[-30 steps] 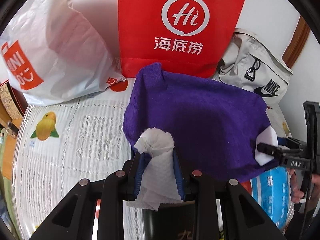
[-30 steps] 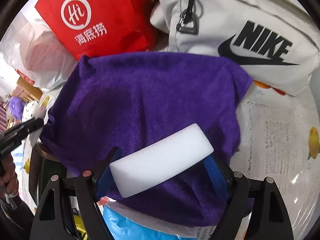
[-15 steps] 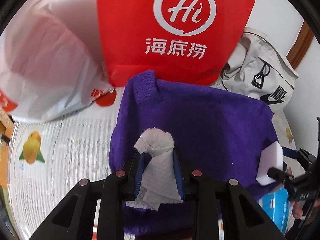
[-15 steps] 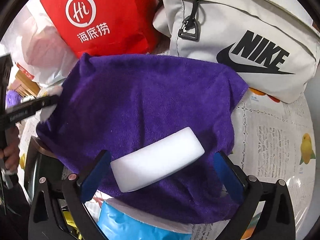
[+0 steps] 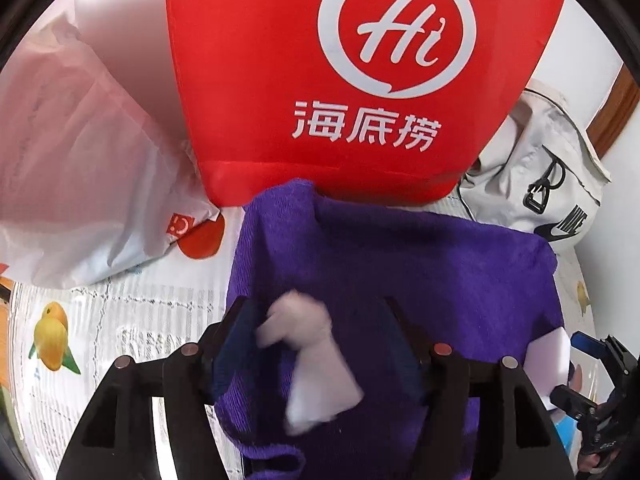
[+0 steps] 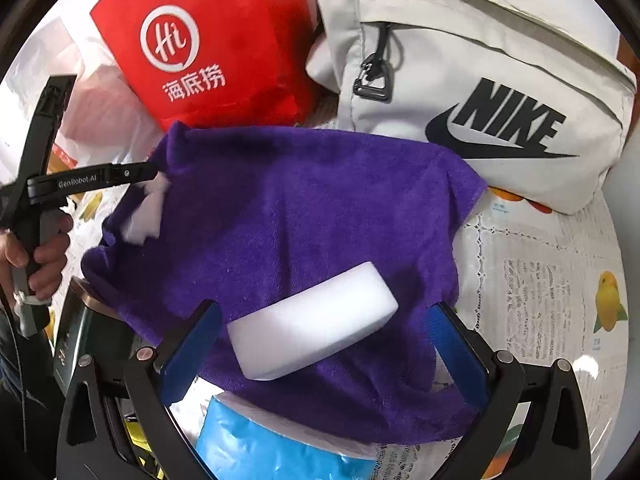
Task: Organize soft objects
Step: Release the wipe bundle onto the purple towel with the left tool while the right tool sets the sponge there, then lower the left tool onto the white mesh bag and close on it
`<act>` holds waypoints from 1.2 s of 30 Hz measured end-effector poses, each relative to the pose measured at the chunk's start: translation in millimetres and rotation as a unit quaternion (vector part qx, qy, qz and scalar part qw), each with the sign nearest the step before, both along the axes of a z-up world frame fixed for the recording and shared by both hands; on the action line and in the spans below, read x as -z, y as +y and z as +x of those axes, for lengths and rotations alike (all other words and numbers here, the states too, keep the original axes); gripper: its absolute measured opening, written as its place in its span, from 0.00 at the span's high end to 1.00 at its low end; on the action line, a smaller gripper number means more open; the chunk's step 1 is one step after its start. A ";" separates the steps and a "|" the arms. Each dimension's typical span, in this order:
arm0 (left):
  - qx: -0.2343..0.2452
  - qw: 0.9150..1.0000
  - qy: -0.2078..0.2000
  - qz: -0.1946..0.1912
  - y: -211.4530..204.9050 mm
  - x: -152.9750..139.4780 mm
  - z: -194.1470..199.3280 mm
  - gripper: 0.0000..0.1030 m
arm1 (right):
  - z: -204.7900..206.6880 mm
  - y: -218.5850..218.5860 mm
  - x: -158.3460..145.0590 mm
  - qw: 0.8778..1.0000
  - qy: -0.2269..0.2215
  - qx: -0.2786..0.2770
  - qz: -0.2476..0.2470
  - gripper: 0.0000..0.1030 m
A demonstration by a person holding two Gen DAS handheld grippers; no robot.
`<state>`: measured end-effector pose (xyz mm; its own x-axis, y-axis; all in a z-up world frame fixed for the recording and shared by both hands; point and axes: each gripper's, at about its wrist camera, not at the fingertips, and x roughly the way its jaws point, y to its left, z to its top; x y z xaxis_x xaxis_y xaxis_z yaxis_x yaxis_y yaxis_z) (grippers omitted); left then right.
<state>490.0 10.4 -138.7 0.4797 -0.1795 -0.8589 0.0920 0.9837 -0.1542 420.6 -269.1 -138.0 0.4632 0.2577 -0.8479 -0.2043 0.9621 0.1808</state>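
A purple towel [image 5: 400, 280] lies spread over objects on the table; it also shows in the right wrist view [image 6: 300, 208]. My left gripper [image 5: 320, 320] is open above the towel's near left part, and a crumpled white paper tissue [image 5: 316, 364], blurred, is between its jaws, free of the pads. The tissue also shows in the right wrist view [image 6: 146, 216], below the left gripper [image 6: 154, 174]. My right gripper [image 6: 324, 328] is open, with a white sponge block [image 6: 312, 324] lying on the towel between its blue pads [image 6: 188, 348]. The sponge shows in the left wrist view [image 5: 548, 364].
A red bag with a white logo [image 5: 360, 80] stands behind the towel. A white plastic bag [image 5: 80, 160] is at the left, a pale Nike bag [image 6: 480, 72] at the right. A blue packet [image 6: 272, 448] sticks out under the towel. The tablecloth [image 6: 540, 280] has fruit prints.
My left gripper has opened and let go of the tissue, which drops onto the towel. My right gripper opened half a second ago and left the sponge on the towel. Both moved forward.
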 end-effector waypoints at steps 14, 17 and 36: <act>0.006 0.999 -0.048 0.001 4.7 -34.3 -40.9 0.37 | -24.8 -10.8 -20.8 0.999 -0.027 0.026 -0.013 0.02; 0.011 0.998 -0.055 -0.012 5.0 -49.6 -64.7 0.37 | -40.2 -9.6 -30.1 0.999 -0.036 0.026 -0.012 0.02; -0.023 0.996 -0.066 -0.055 38.8 -88.8 -251.9 0.37 | -185.3 -3.4 -46.7 0.997 -0.032 0.072 0.006 0.03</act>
